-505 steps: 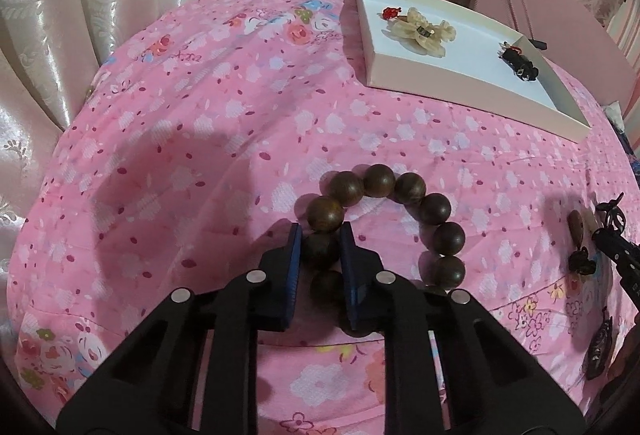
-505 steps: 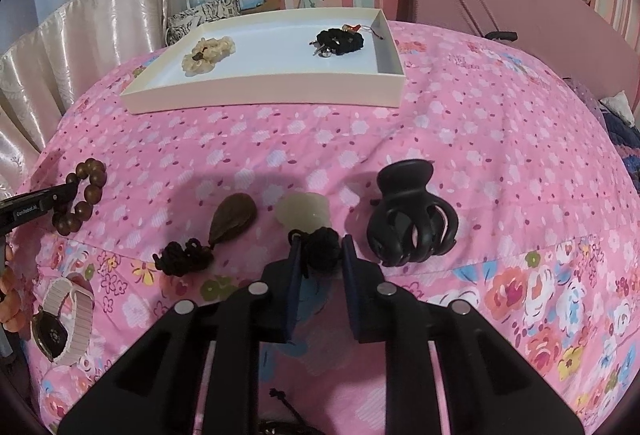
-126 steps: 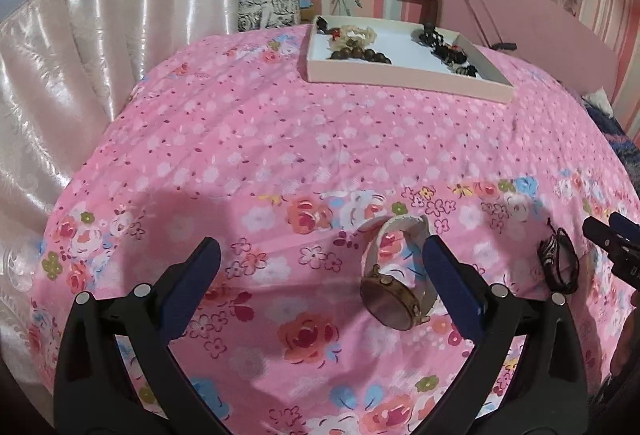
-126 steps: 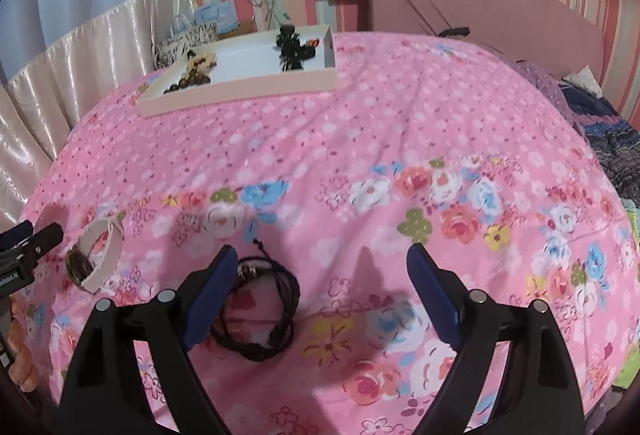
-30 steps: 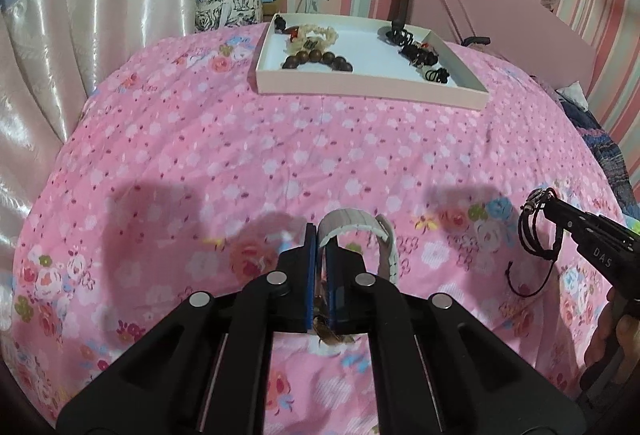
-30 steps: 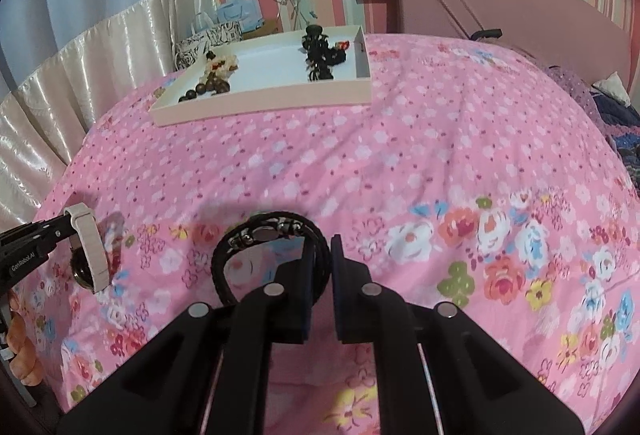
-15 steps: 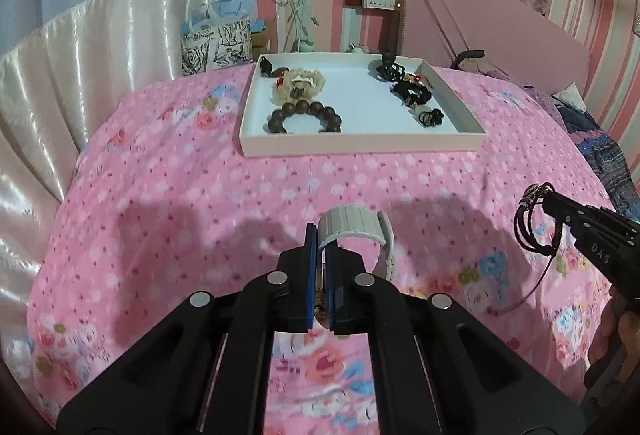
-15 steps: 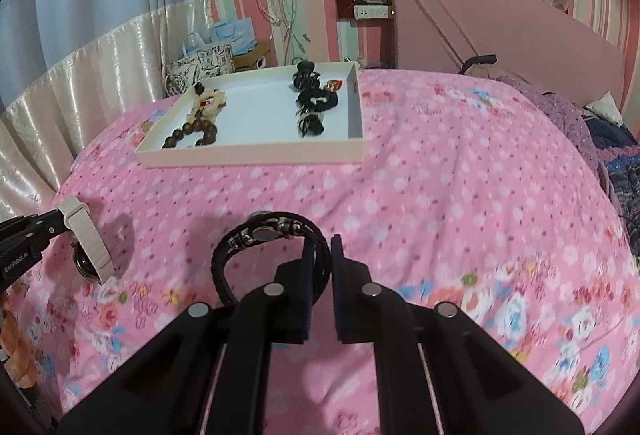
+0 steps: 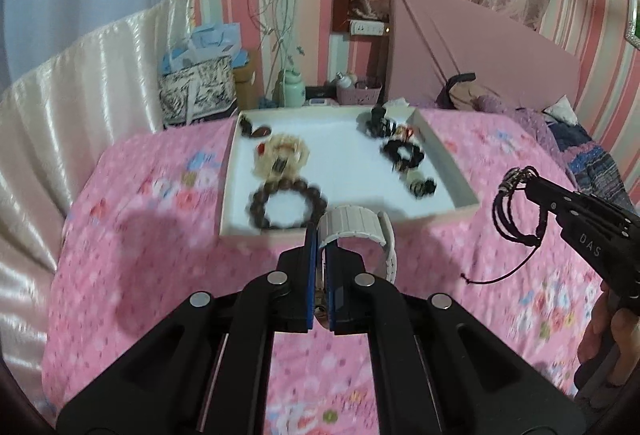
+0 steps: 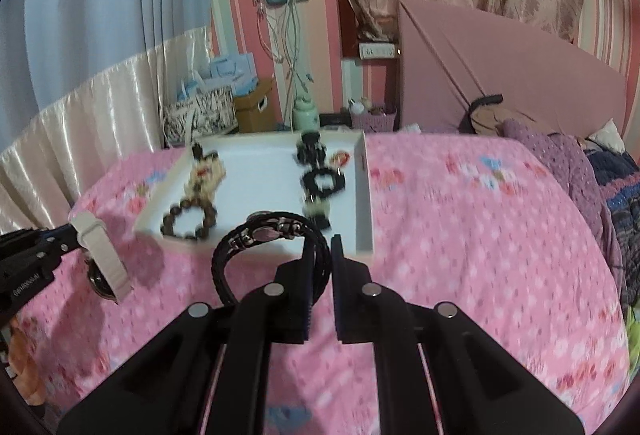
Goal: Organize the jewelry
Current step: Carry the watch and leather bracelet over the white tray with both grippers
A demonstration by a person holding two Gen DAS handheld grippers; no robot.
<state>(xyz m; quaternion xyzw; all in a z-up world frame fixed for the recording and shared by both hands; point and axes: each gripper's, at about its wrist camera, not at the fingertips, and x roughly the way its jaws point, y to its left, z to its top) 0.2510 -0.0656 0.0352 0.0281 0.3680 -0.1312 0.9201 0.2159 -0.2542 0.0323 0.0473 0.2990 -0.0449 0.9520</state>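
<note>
My left gripper [image 9: 321, 235] is shut on a white-strapped watch [image 9: 354, 225] and holds it in the air just short of the near rim of the white tray [image 9: 448, 163]. My right gripper [image 10: 321, 247] is shut on a black braided bracelet [image 10: 260, 235], also held up just before the tray [image 10: 366, 195]. The tray holds a brown bead bracelet [image 9: 286, 205], a cream hair piece [image 9: 280, 155] and several black hair ties [image 9: 402, 151]. Each gripper shows in the other's view: the right one [image 9: 520, 179], the left one with the watch [image 10: 102, 255].
The tray lies on a pink floral bedspread [image 9: 140, 235]. A pink headboard [image 9: 480, 47] rises behind at the right. Bags [image 9: 196, 91] and a bedside clutter stand beyond the bed's far edge. A satin curtain [image 9: 60, 95] hangs at the left.
Both grippers have moved forward toward the tray, carrying the watch and the black bracelet; the tray now looks larger and closer in both views.
</note>
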